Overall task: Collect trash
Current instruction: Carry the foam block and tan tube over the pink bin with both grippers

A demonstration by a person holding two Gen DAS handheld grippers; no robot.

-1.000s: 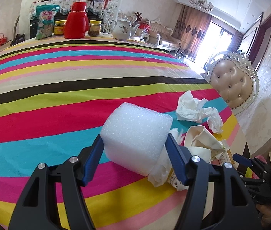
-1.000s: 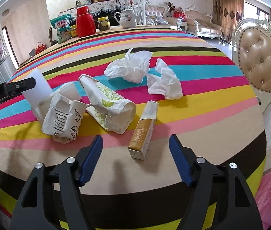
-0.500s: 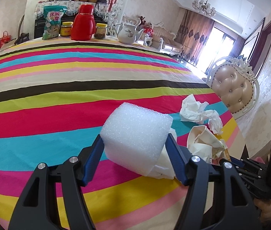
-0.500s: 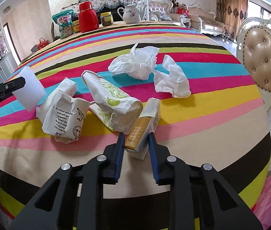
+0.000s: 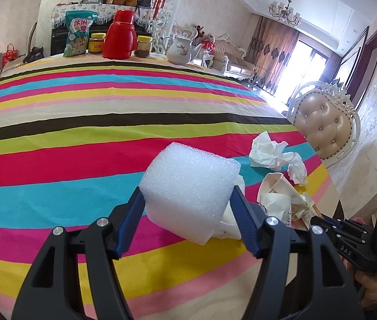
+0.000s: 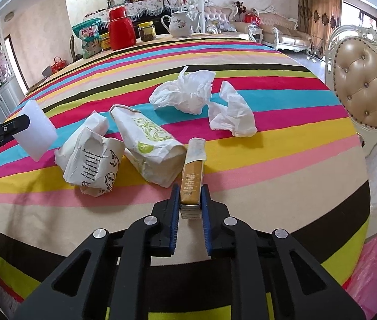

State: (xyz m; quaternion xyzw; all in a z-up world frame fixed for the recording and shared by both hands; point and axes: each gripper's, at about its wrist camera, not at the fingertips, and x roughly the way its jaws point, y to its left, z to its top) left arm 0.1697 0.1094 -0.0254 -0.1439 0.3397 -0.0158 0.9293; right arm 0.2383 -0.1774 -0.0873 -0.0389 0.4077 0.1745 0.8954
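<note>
- White foam fills the left claw: its blue pads are clamped on both sides of a foam block, which is held up off the striped worktop, so this piece looks already collected.
- The right claw is clenched on the near end of a slim brown-and-white carton; whether the carton's far end rests on the cloth or is lifted clear I cannot tell.
- Just left of the carton lies a paper bag with green print, touching or nearly touching it, and beside that a crumpled bag with dark lettering. Neither is held.
- Farther out on the red and blue stripes sit two loose wads of white tissue and, close together and apart from both claws.
- A pink bag shows below the worktop's edge at the right of the right wrist view; it is probably the bin liner where the trash belongs, though its mouth is not visible.
- At the far end stand a red flask, a white teapot, jars and a snack packet, which do not look like trash.
- My judgement: the task is at an early to middle stage. Two items are gripped but not yet dropped anywhere, and two bags plus two tissues are left on the cloth.
</note>
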